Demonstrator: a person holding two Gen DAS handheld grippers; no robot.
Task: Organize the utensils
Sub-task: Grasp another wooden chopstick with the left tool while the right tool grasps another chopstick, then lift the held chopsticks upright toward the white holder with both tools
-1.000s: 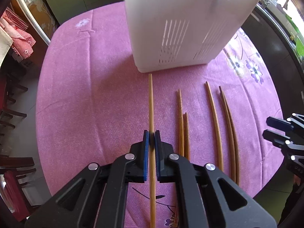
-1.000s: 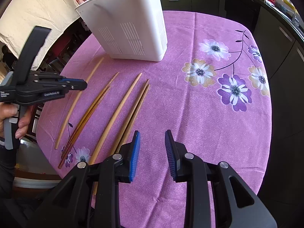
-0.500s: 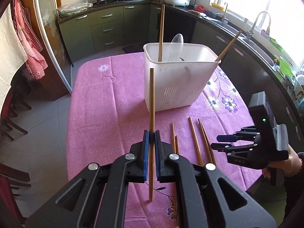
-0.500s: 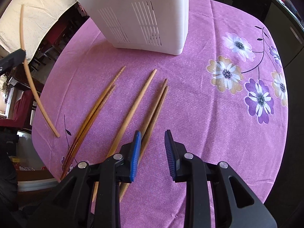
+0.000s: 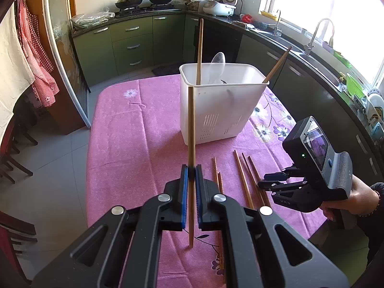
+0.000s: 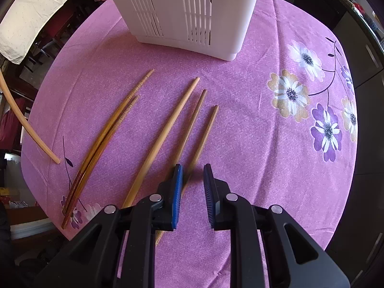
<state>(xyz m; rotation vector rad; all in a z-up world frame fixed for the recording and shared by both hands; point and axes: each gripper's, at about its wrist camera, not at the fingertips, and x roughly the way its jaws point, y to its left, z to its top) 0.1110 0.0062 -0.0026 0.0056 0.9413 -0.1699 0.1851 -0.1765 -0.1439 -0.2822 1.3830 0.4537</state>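
Observation:
My left gripper (image 5: 191, 175) is shut on a bamboo chopstick (image 5: 191, 129) and holds it upright above the table, in front of the white utensil caddy (image 5: 220, 110). The caddy holds two chopsticks and a spoon (image 5: 217, 66). The held chopstick also shows at the left edge of the right wrist view (image 6: 21, 120). My right gripper (image 6: 193, 175) is open, low over the near ends of several chopsticks (image 6: 168, 129) lying on the pink cloth. One dark chopstick (image 6: 204, 134) runs between its fingers. The right gripper also shows in the left wrist view (image 5: 268, 184).
The round table has a pink flowered cloth (image 6: 276, 144). The caddy (image 6: 187, 12) stands at the far side of the chopsticks. Kitchen counters (image 5: 300, 48) and cabinets surround the table. Chairs (image 5: 12, 153) stand at the left.
My left gripper has lifted its chopstick off the table and tilted it upright. My right gripper has moved forward and down over the lying chopsticks, still open.

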